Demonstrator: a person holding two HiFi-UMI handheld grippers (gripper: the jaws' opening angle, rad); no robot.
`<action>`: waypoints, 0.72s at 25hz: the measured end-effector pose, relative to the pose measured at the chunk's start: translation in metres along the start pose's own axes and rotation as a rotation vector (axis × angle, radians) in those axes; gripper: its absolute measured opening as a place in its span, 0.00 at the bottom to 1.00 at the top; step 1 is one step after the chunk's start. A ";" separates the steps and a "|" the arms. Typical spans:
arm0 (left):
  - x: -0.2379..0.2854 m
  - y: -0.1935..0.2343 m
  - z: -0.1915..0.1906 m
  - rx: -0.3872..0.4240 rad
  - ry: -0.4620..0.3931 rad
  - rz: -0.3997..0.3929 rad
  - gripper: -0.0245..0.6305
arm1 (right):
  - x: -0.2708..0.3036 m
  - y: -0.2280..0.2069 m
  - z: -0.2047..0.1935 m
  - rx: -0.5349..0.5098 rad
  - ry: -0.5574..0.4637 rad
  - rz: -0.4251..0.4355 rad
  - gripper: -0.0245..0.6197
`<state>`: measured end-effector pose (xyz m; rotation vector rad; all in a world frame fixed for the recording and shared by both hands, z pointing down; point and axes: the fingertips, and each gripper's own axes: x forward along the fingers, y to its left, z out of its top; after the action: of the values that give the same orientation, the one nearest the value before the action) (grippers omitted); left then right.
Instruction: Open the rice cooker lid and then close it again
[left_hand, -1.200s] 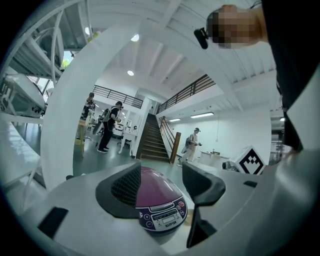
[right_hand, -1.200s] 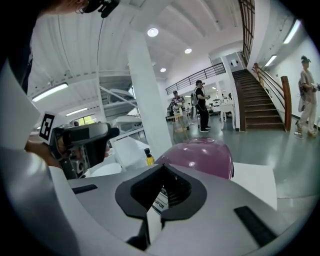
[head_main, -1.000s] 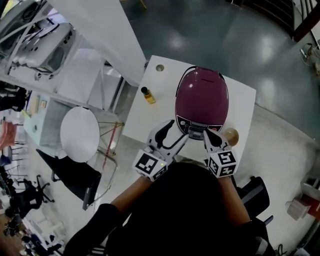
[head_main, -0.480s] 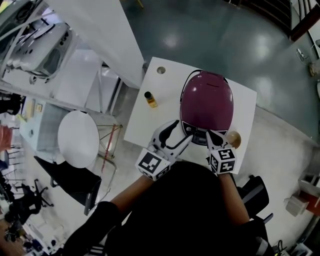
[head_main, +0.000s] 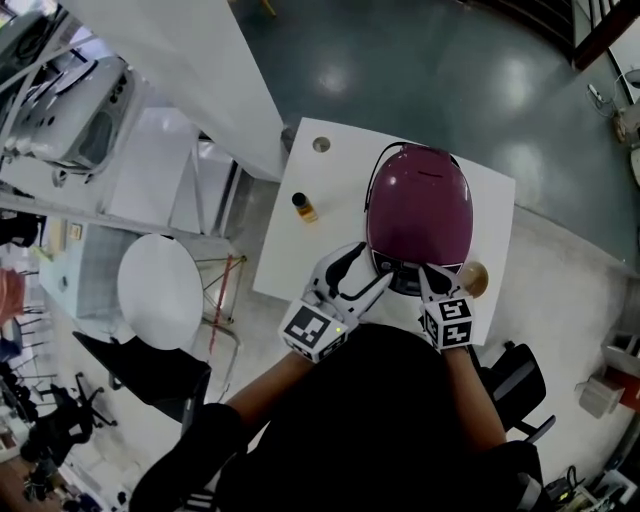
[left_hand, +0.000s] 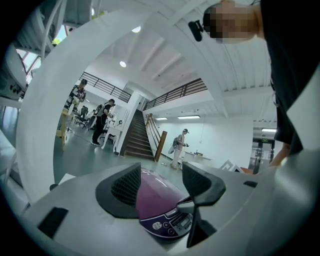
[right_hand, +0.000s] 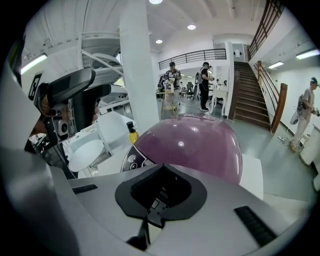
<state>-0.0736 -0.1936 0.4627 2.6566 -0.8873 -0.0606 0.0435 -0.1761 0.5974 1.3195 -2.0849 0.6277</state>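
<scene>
Person: black top (head_main: 372, 425), sleeves apparently short.
Left tool (head_main: 368, 268): white shell, black-edged jaws, ribbed black pads (left_hand: 126, 185).
Right tool (head_main: 428, 272): same white-and-black build.
Each bears a white cube with black square markers: left cube (head_main: 316, 330), right cube (head_main: 447, 323).

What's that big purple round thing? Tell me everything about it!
It is a rice cooker, a shiny plum-purple dome like glossy plastic, standing upright on the white table. Its lid is shut. A dark carry handle arcs over its back, and a dark control panel with small buttons and a display faces the person. The shut right gripper sits at the front edge; the open left gripper is beside the panel. Touch is unclear.
</scene>
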 end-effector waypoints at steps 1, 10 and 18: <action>0.000 0.002 0.000 0.004 0.000 -0.003 0.40 | 0.000 0.000 0.000 -0.006 0.001 -0.010 0.04; -0.001 0.012 0.001 -0.030 0.013 -0.010 0.40 | 0.002 0.002 -0.001 -0.054 -0.011 -0.057 0.04; -0.001 0.007 0.009 0.017 -0.007 -0.028 0.40 | 0.001 0.003 -0.004 -0.060 -0.020 -0.111 0.04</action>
<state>-0.0797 -0.2013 0.4563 2.6867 -0.8564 -0.0699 0.0419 -0.1726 0.6006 1.4016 -2.0142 0.5024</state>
